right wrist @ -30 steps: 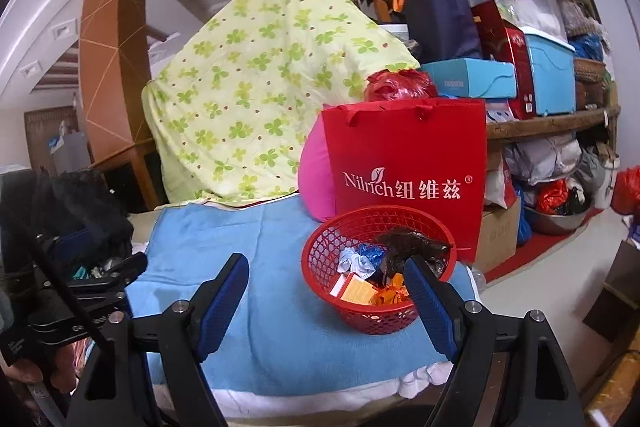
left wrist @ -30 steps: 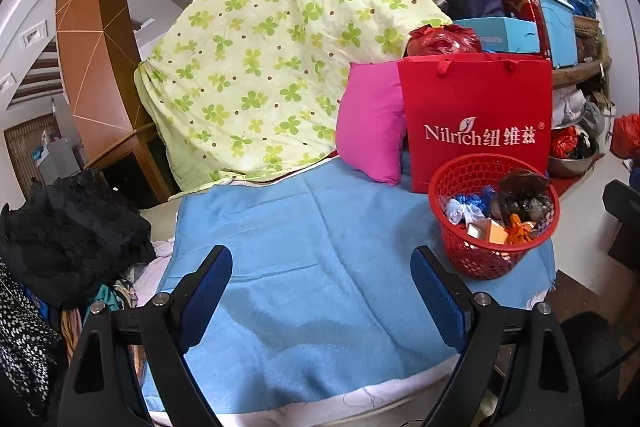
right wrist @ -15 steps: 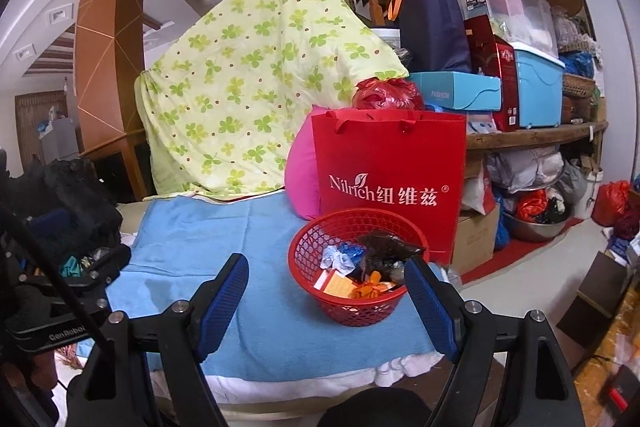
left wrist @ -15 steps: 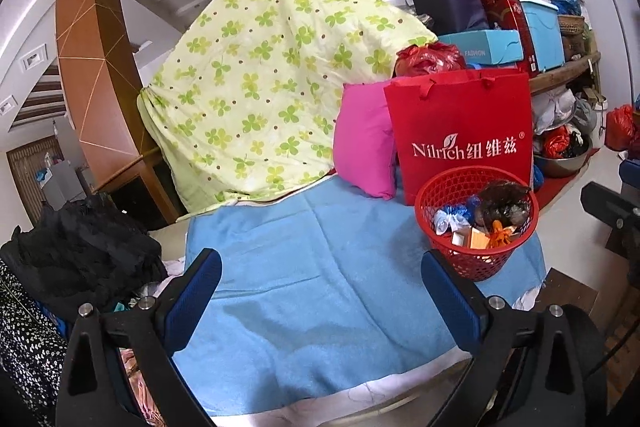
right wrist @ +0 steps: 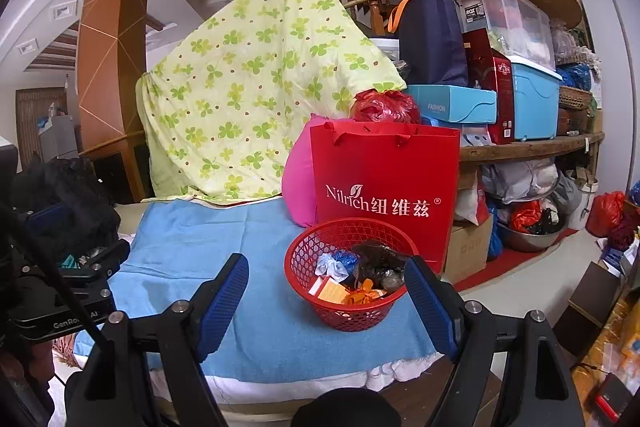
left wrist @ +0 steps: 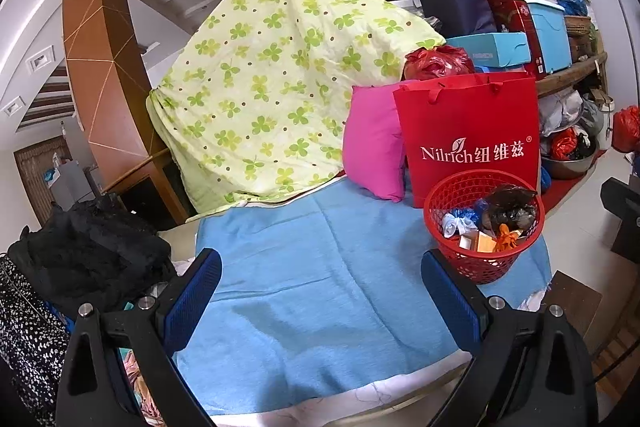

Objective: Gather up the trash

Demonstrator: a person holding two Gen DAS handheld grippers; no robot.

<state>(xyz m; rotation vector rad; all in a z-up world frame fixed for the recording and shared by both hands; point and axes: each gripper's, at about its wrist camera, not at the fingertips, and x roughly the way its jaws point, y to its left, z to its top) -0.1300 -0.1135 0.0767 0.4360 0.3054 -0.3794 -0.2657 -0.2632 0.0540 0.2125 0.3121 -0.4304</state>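
A blue blanket (left wrist: 320, 291) covers the near surface, and its open stretch is bare: no loose scrap shows on it in either view. At the far edge a green-patterned quilt (left wrist: 276, 87) is draped high, with a pink pillow (left wrist: 372, 143) and a red shopping bag (left wrist: 472, 135) standing to its right. Just in front of the bag, at the right end of the blanket, sits the red basket (left wrist: 484, 231). It holds the trash (right wrist: 360, 275): a dark crumpled bag, blue and white wrappers, an orange carton and orange bits, heaped below the rim.

The left gripper (left wrist: 320, 295) has just been opening and its jaws stand wide apart with nothing between them, above the bare blanket. The right gripper (right wrist: 326, 301) is also spread and empty, with the basket seen beyond its fingers.

Judging by this, collecting looks finished or nearly so; whether anything lies outside the views cannot be told.
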